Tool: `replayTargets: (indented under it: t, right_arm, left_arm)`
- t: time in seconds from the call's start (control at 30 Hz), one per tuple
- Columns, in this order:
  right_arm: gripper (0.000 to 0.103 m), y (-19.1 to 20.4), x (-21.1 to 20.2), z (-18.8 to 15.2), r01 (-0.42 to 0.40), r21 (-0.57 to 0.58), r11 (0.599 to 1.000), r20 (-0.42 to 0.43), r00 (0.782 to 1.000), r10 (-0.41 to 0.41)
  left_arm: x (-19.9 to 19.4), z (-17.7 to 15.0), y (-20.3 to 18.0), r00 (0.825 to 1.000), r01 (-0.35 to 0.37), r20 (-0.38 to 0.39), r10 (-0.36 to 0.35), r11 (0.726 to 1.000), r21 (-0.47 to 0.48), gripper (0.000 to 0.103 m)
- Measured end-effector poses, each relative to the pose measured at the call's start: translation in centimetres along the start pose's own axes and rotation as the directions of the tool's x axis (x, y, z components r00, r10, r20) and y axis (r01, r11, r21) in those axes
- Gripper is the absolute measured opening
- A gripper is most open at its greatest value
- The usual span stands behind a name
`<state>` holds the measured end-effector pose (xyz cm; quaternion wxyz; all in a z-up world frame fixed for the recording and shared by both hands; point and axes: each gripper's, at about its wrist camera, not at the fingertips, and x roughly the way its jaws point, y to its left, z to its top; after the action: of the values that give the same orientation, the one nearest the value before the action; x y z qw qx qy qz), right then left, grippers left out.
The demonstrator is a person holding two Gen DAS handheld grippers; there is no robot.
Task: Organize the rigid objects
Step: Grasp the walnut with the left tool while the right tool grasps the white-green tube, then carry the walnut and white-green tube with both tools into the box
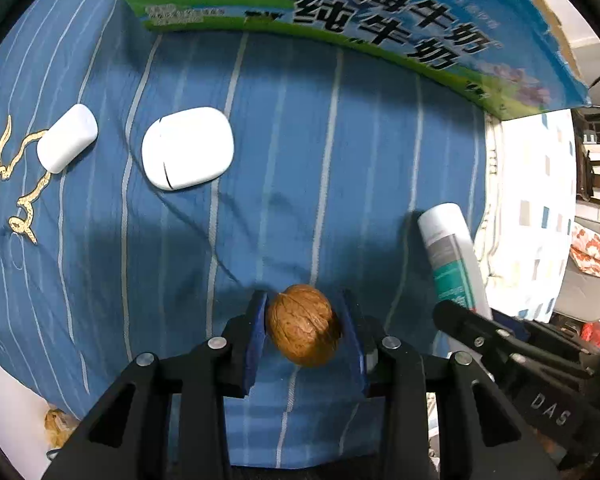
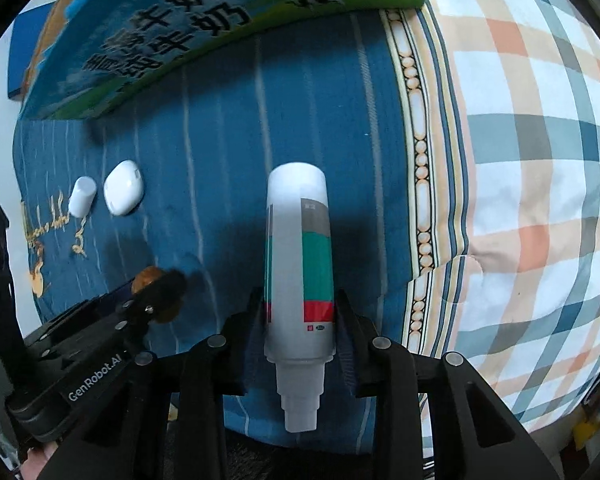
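Note:
My left gripper is shut on a brown walnut, held just above the blue striped cloth. My right gripper is shut on a white bottle with grey, green and red label bands, its nozzle end pointing back toward the camera. The bottle also shows in the left wrist view at the right, with the right gripper below it. A white earbud case and a small white cylinder lie on the cloth at the far left; they also show in the right wrist view, the case and the cylinder.
A blue and green milk carton box stands along the far edge of the cloth; it also shows in the right wrist view. A plaid quilt lies to the right. The left gripper shows at lower left in the right wrist view.

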<state>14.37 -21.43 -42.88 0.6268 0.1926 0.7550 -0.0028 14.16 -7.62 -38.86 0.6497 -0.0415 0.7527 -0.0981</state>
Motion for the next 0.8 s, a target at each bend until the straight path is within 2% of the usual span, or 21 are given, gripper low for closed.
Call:
replayTargets:
  t: [0.1,0.13,0.27,0.4,0.53,0.6,0.8]
  right_arm:
    - [0.035,0.3,-0.7,-0.2,-0.03,-0.002,1.0,0.012,0.999,0.03]
    - [0.035,-0.1,-1.2,0.4,-0.039,-0.006,0.999,0.014,0.999,0.039]
    - [0.035,-0.1,-4.3,-0.2,-0.08,-0.021,0.997,0.051,0.995,0.081]
    - [0.035,0.7,-8.6,-0.8,-0.119,-0.057,0.991,0.112,0.986,0.125]
    - [0.035,1.8,-12.9,-0.5,-0.137,-0.091,0.986,0.168,0.974,0.151]
    - [0.035,3.1,-15.0,0.1,-0.119,-0.12,0.986,0.211,0.967,0.143]
    - [0.035,5.6,-18.9,2.7,-0.038,-0.151,0.988,0.316,0.945,0.084]
  left_arm:
    - [-1.9,-0.1,-0.4,1.0,0.005,0.027,-0.005,1.0,0.011,0.033]
    - [-3.3,0.0,1.1,0.999,0.014,0.031,-0.014,1.0,0.01,0.033]
    - [-6.8,0.2,1.8,0.995,0.06,0.072,-0.062,0.998,0.017,0.033]
    - [-11.9,0.2,1.6,0.985,0.089,0.144,-0.095,0.995,0.05,0.033]
    - [-15.9,1.8,0.6,0.969,0.124,0.203,-0.139,0.989,0.086,0.033]
    - [-18.3,2.9,-0.2,0.958,0.108,0.252,-0.134,0.988,0.114,0.033]
    - [-20.6,7.3,-1.9,0.935,0.076,0.335,-0.117,0.988,0.134,0.033]
